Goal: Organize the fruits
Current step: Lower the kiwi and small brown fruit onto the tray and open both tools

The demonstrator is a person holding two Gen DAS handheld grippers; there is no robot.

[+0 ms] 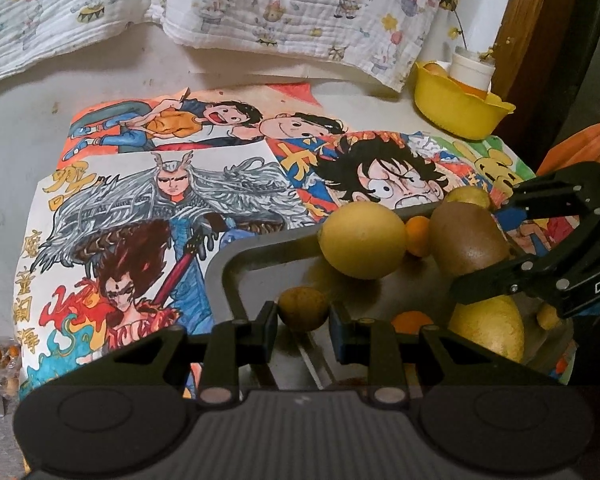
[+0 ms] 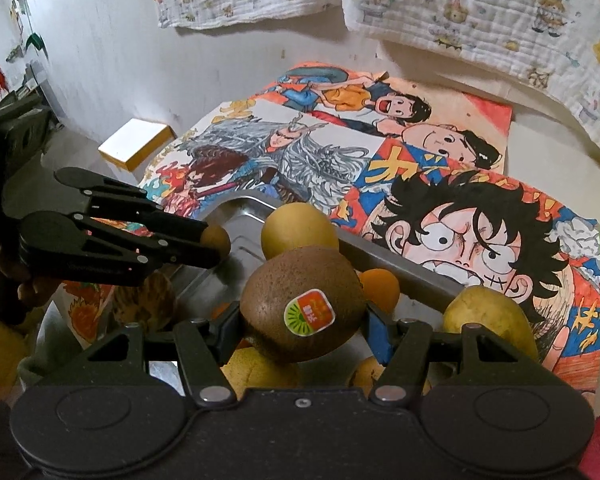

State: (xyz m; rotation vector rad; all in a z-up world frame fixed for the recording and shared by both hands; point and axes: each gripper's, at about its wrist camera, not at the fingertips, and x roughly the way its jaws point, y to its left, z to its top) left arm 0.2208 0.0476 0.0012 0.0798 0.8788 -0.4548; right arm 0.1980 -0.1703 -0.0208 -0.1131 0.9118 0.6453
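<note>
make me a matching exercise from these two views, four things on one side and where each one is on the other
Things:
1. kiwi
2. small brown fruit
3. yellow bowl
4. metal tray

Places:
A. at the far edge of the table
B. between the right gripper's fingers
C. on the drawings, holding fruit
D. between the left gripper's fingers

Pairs: 1-B, 2-D, 3-A, 4-C

**What you cannot make out**

Your right claw (image 2: 304,330) covers the lower half of the kiwi (image 2: 302,304), and the sticker's print (image 2: 310,313) is too small to read. In the left wrist view, the yellow bowl (image 1: 456,110) hides most of its contents, and a white cup (image 1: 471,72) blocks the rest. The metal tray (image 1: 260,248) disappears behind your left claw (image 1: 303,322).
</note>
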